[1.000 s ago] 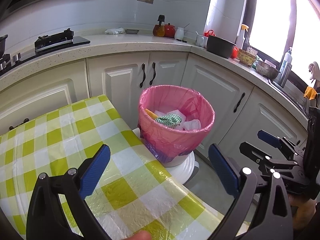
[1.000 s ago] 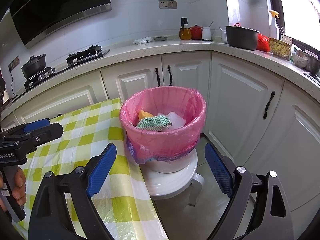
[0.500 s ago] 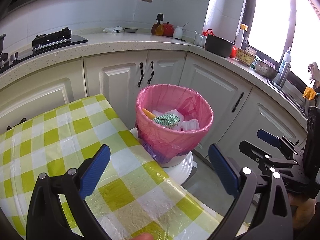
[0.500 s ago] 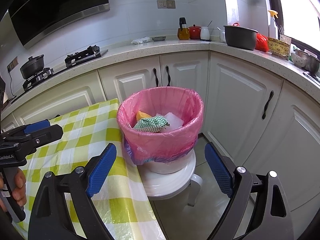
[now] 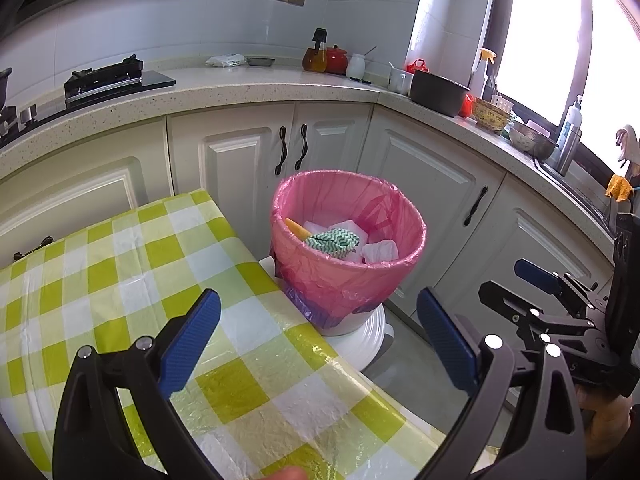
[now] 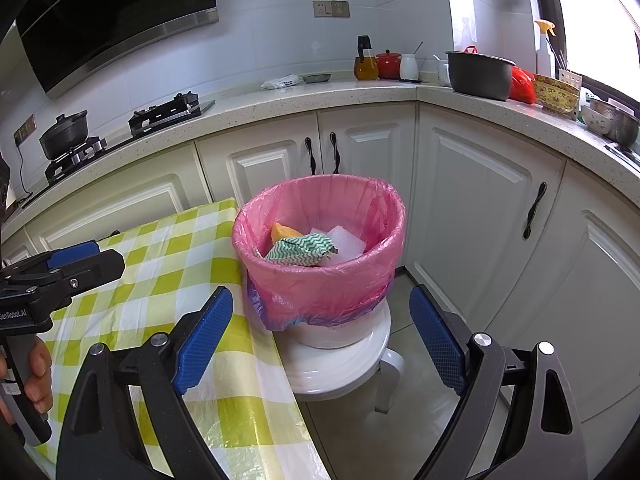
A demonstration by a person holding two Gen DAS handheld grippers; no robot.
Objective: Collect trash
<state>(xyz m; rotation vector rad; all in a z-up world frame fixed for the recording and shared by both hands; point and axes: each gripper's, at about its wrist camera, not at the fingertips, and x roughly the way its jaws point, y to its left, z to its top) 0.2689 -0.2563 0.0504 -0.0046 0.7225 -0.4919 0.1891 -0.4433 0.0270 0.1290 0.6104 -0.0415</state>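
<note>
A bin with a pink liner (image 5: 344, 280) (image 6: 320, 284) stands on a white stool (image 6: 344, 364) beside the table. Inside lie a green-and-white zigzag cloth (image 5: 330, 240) (image 6: 302, 248), an orange piece (image 6: 282, 232) and white sponges or tissues (image 5: 380, 250). My left gripper (image 5: 320, 340) is open and empty, above the table's corner in front of the bin. My right gripper (image 6: 322, 340) is open and empty, above the stool and table edge, in front of the bin. Each gripper shows in the other's view: the right (image 5: 540, 292), the left (image 6: 68, 264).
A table with a yellow-green checked cloth (image 5: 120, 280) (image 6: 160, 280) lies at the left. White cabinets (image 6: 480, 208) and a counter with a hob (image 5: 104, 80), pots and bottles curve behind the bin. Tiled floor (image 6: 400, 420) shows beside the stool.
Both views have drifted slightly; the bin sits a little further left and lower in the left wrist view. Both grippers stay open and empty.
</note>
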